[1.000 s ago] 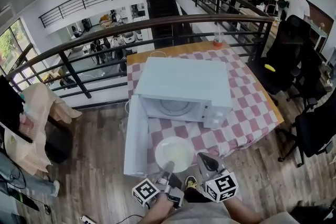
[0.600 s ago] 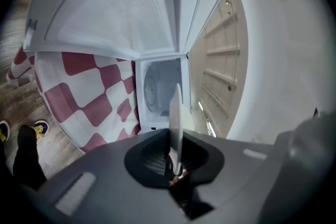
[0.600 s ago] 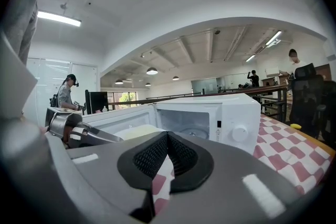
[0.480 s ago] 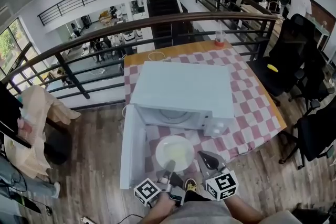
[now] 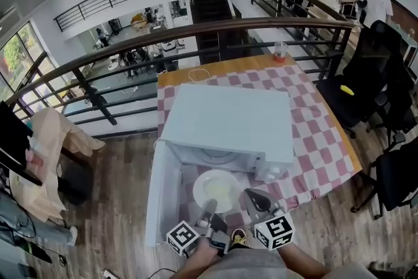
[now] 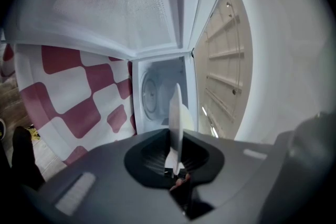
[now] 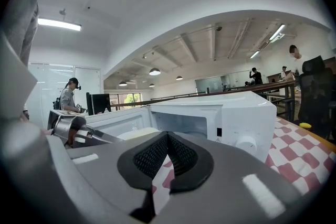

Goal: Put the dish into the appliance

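Dish (image 5: 217,189) level, face up, just before open microwave (image 5: 228,117). Rim clamped at 6 o'clock by left gripper (image 5: 208,207), aimed toward 12 o'clock. Right gripper (image 5: 256,195) at dish's 4 o'clock, jaws together, empty, aimed likewise.

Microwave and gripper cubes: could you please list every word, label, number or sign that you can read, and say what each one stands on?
No words or numbers can be read in any view.
On the microwave, a small dark label beside the door opening is too small to read.
The left marker cube and the right marker cube carry only black-and-white square patterns, no letters.
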Demonstrator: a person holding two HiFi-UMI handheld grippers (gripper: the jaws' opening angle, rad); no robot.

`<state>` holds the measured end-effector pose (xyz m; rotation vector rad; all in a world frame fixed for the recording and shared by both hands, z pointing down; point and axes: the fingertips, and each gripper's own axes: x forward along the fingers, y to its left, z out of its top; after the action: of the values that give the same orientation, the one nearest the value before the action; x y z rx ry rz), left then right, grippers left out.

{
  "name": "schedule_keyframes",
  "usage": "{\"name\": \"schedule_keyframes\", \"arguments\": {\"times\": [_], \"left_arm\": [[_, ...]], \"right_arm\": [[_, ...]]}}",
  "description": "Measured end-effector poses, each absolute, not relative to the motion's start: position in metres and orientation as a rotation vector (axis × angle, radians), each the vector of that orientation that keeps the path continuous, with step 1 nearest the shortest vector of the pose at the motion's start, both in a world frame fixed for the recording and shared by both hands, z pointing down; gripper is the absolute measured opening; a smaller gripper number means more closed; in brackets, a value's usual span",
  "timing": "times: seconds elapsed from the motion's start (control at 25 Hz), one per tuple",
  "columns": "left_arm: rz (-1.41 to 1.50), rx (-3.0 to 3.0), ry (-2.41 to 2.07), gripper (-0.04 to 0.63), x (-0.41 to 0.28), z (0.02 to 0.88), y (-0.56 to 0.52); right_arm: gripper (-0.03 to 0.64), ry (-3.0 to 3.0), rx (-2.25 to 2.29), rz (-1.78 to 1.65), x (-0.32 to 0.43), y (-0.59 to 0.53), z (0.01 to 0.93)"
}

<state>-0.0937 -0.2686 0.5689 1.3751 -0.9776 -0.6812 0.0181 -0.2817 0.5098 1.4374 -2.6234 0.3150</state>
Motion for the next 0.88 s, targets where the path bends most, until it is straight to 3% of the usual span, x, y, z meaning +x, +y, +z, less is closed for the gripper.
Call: {"name": "schedule_keyframes", "arguments": {"times": [0.88], "left_arm": [[-0.732, 1.356, -1.069, 0.028, -0.095, 0.578, -0.327]], "right_arm": [[-0.002, -2.727, 1.292, 0.285, 0.006, -0.331, 0.514]]}}
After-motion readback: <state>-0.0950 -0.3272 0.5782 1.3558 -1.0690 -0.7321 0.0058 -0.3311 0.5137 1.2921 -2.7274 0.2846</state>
